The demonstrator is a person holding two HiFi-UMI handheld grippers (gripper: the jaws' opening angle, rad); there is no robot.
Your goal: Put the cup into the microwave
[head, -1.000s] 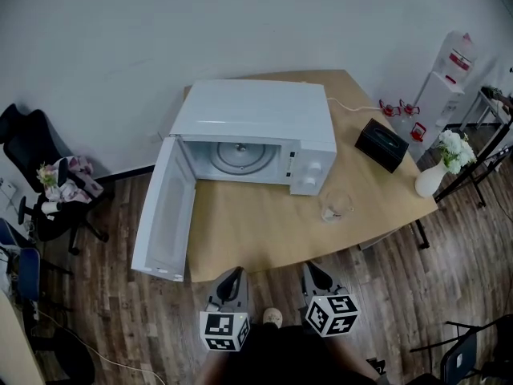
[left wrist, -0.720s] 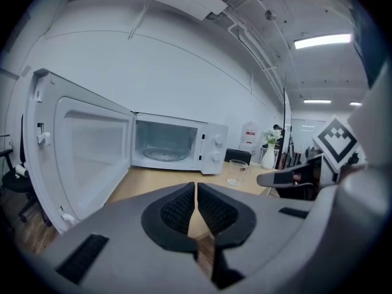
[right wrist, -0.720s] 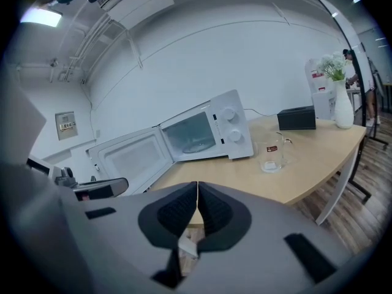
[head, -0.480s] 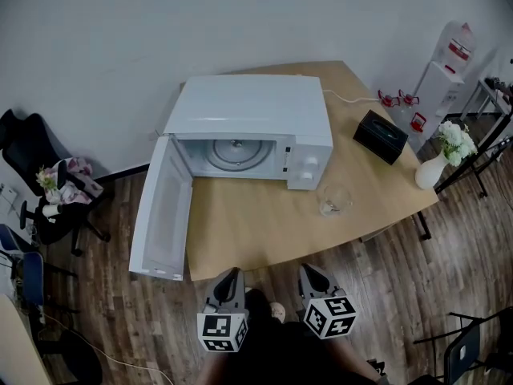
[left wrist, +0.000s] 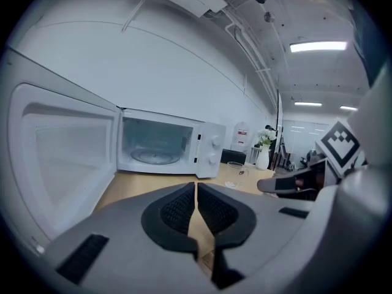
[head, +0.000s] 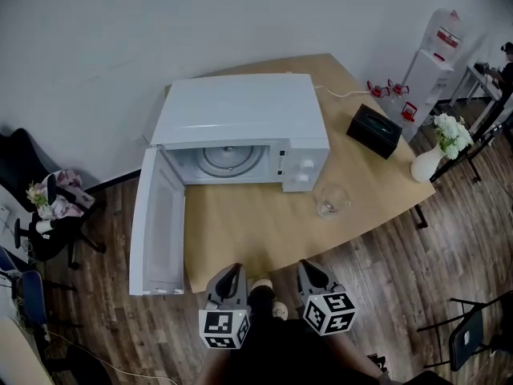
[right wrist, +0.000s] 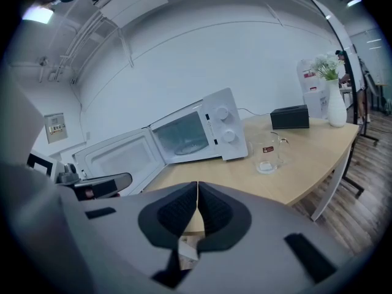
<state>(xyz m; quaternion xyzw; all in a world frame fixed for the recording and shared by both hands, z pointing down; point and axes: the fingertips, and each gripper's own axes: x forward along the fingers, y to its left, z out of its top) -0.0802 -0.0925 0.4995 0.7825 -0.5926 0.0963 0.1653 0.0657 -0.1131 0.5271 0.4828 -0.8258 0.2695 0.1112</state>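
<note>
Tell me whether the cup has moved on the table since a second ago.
No. The cup sits as before, just off the front right corner of the microwave; only the view shifted.

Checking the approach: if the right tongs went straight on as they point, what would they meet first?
Probably the light wooden tabletop before the open white microwave; the clear glass cup stands off to the right. Depth is unclear.

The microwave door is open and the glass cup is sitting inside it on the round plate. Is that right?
Not quite. The microwave door is open, but the cup is not inside. It stands on the table, just in front of the microwave's right corner. The round plate inside has nothing on it. The head view shows this.
</note>
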